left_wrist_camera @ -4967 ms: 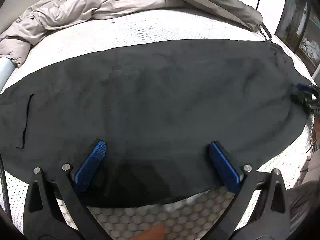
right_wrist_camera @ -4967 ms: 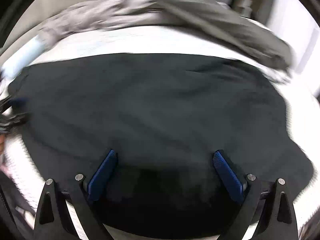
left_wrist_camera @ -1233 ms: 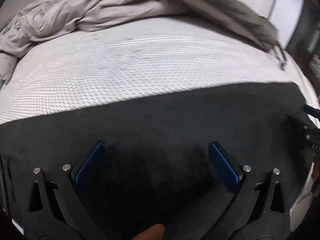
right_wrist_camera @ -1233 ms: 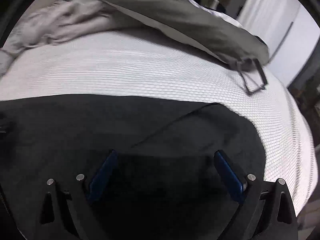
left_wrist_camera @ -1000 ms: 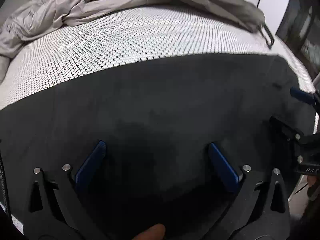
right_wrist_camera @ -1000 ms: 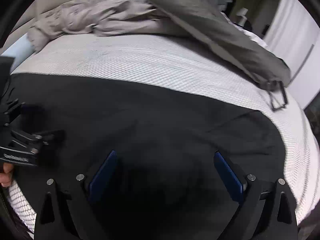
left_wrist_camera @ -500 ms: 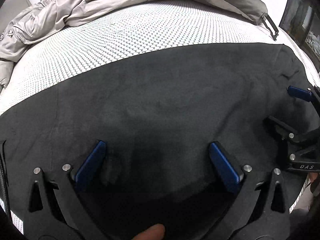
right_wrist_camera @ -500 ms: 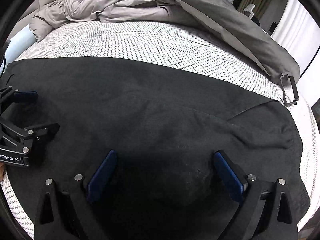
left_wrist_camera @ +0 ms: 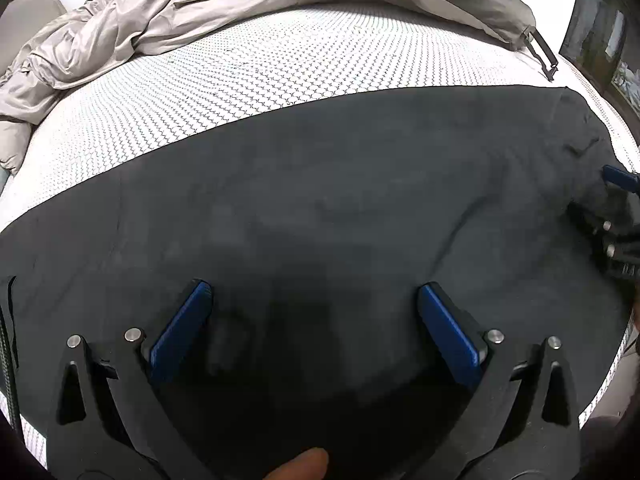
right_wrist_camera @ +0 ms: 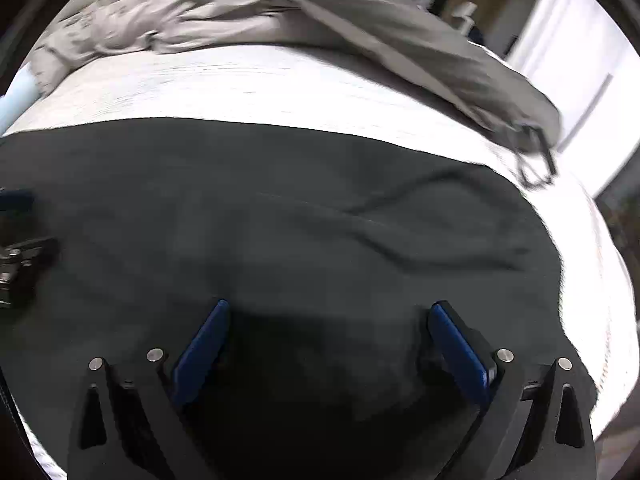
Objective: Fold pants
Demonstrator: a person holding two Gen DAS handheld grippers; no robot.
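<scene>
black pants [left_wrist_camera: 320, 200] spread flat across a white patterned mattress [left_wrist_camera: 248, 80], covering most of the near half, long side running left to right. grey duvet [left_wrist_camera: 168, 12] bunched at the far side, well apart from the cloth. at the far right corner, a dark strap buckle [left_wrist_camera: 540, 54] lying on the mattress just beyond the pants.

left gripper [left_wrist_camera: 314, 312] hovering low over the near middle of the fabric, jaws wide apart, nothing between the blue pads [left_wrist_camera: 180, 332]. right gripper [right_wrist_camera: 326, 332] also above the cloth, jaws equally wide and empty; view here blurred by motion. each gripper visible at the edge of the other's view, near the opposite ends of the pants.

judged as thin, soft and light material: limp, no stiffness, likely to sag and drag when lifted from one point only. matte surface, probably not slippery on the textured mattress, so pulling may shift wrinkles rather than slide cleanly. not fragile. a curved ridge [right_wrist_camera: 420, 216] already raised on the right part, seen in the right wrist view, and a small crease near the right end in the left view; better smoothed before the next fold.

best hold probably at the edges or corners, where a doubled hem gives something thicker to pinch; two holds at the same side, lifted together, to keep the fold line straight. pinching in the flat middle likely to catch only the top layer.
</scene>
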